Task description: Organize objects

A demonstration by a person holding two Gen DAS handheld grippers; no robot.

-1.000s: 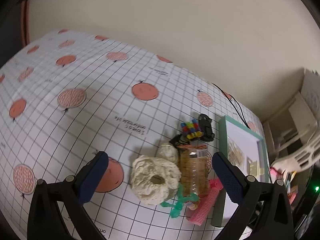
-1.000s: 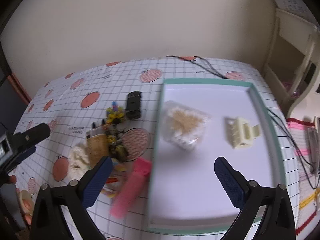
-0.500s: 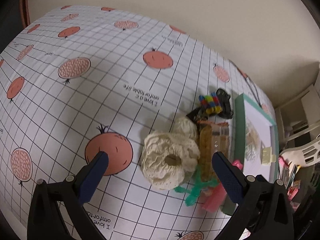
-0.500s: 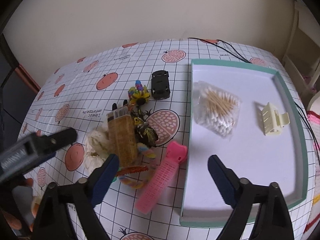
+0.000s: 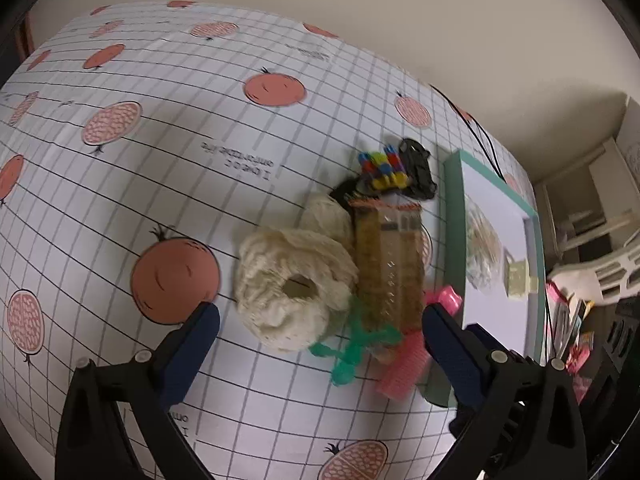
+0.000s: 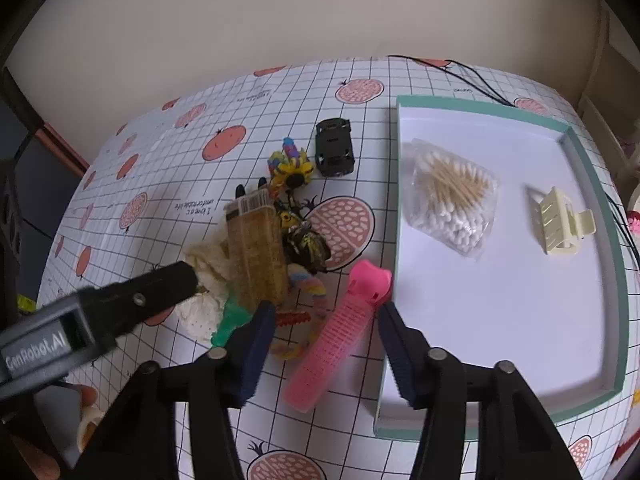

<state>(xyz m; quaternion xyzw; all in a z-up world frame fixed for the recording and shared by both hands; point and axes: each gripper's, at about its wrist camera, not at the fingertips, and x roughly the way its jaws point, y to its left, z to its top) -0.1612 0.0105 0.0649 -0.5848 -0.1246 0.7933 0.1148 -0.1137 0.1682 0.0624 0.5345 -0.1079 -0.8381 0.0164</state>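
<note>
Left wrist view: the left gripper (image 5: 320,320) hangs with jaws wide apart over the cream scrunchie (image 5: 292,288), left of the tray (image 5: 454,240); motion blur smears the pile.

Right wrist view: the right gripper (image 6: 326,336) is closing around the pink hair clip (image 6: 340,332), not yet pressing; its long axis runs diagonally beside the tray (image 6: 616,272), far end hidden.

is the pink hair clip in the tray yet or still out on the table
Out. The pink hair clip lies on the tablecloth beside the tray, between the closing right gripper jaws.
</note>
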